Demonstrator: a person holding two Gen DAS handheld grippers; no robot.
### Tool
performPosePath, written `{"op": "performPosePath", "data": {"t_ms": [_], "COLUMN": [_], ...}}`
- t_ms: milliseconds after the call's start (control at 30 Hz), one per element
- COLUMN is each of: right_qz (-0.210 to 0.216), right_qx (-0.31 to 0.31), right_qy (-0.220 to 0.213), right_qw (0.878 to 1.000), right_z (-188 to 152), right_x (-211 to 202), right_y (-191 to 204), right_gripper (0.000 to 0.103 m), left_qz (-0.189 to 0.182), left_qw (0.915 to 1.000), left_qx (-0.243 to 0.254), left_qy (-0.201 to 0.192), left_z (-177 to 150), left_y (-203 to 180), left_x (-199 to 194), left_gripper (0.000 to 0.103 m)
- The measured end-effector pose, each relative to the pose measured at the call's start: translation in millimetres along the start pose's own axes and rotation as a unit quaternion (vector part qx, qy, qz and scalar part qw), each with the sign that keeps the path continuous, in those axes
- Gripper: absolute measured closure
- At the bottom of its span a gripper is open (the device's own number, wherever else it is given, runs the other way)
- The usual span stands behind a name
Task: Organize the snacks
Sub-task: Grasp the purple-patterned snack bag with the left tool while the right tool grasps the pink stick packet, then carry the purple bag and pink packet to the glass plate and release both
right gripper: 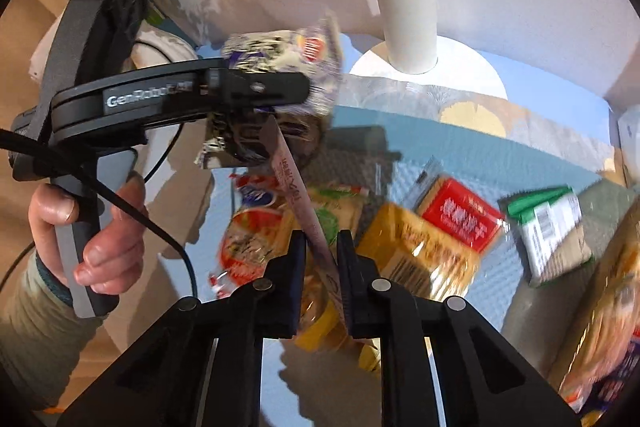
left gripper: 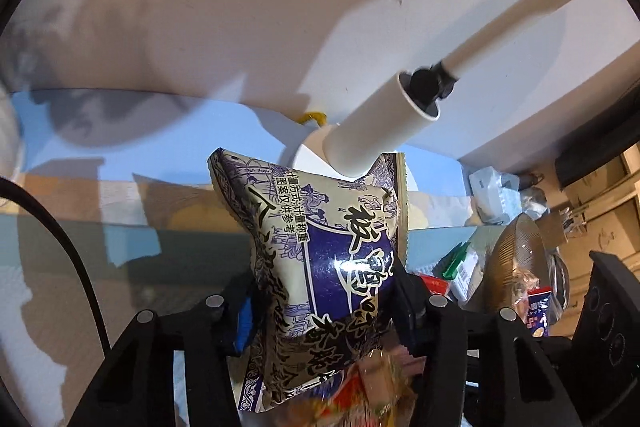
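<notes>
My left gripper [left gripper: 320,303] is shut on a blue-and-cream snack bag [left gripper: 320,247] with black Chinese script, held up above the table. The same bag [right gripper: 280,55] shows in the right wrist view, clamped in the left gripper [right gripper: 276,95] that a hand holds. My right gripper [right gripper: 318,247] is shut on a thin pinkish packet [right gripper: 296,195] seen edge-on, held above a pile of snacks: an orange-yellow bag [right gripper: 420,247], a red-labelled pack [right gripper: 460,215], a green-and-white box [right gripper: 548,227] and a red-and-yellow bag [right gripper: 256,239].
A white lamp post [right gripper: 404,7] on a round base [right gripper: 472,67] stands at the back of the table by the wall. A clear bag of snacks [left gripper: 520,275] lies at the right. A black cable [right gripper: 160,227] hangs from the left gripper's handle.
</notes>
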State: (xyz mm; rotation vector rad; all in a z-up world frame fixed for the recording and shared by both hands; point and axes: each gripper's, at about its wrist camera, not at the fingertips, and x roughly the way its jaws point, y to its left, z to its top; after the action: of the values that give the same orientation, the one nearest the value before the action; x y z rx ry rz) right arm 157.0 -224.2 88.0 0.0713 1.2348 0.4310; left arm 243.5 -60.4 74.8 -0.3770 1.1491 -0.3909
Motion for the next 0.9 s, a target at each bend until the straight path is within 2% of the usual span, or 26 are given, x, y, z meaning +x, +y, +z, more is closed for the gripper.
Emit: {"op": "performPosePath", "data": {"t_ms": [233, 367, 433, 467, 500, 533, 633, 800, 900], "right_qz": [0.015, 0.036, 0.043, 0.041, 0.033, 0.014, -0.028, -0.039, -0.063], "right_qx": [0.021, 0.034, 0.036, 0.026, 0.013, -0.01, -0.061, -0.107, -0.141], "right_qy": [-0.027, -0.021, -0.009, -0.002, 0.001, 0.004, 0.016, 0.059, 0.064], "right_qw": [0.999, 0.999, 0.998, 0.999, 0.999, 1.0, 0.998, 0.992, 0.986], "right_z": [-27.6, -43.0, -46.3, -47.6, -46.9, -47.7, -43.0, -38.6, -37.0], "right_x": [-37.4, -43.1, -40.6, -38.2, -33.2, -29.6, -15.2, 8.6, 14.7], "right_y": [4.5, 1.1, -0.7, 0.1, 1.6, 4.4, 10.2, 9.7, 18.2], "right_gripper": [0.089, 0.088, 0.079, 0.067, 0.057, 0.056, 0.056, 0.055, 0.055], "left_qz": [0.01, 0.019, 0.021, 0.021, 0.023, 0.025, 0.03, 0.042, 0.049], "left_qw": [0.9997, 0.9994, 0.9991, 0.999, 0.9989, 0.9988, 0.9982, 0.9961, 0.9947], "left_qx": [-0.004, -0.012, -0.018, -0.02, -0.023, -0.024, -0.037, -0.063, -0.072], "left_qy": [-0.022, -0.027, -0.031, -0.033, -0.034, -0.035, -0.036, -0.045, -0.054], "left_z": [-20.7, -33.3, -40.9, -44.8, -50.8, -55.2, -73.0, -103.3, -121.3], "left_y": [8.8, 10.8, 12.6, 14.3, 16.4, 19.3, 29.8, 49.0, 58.8], "left_x": [-46.2, -59.9, -68.1, -72.2, -77.4, -80.9, -93.2, -114.8, -128.8], "left_gripper": [0.051, 0.051, 0.051, 0.051, 0.05, 0.05, 0.05, 0.05, 0.05]}}
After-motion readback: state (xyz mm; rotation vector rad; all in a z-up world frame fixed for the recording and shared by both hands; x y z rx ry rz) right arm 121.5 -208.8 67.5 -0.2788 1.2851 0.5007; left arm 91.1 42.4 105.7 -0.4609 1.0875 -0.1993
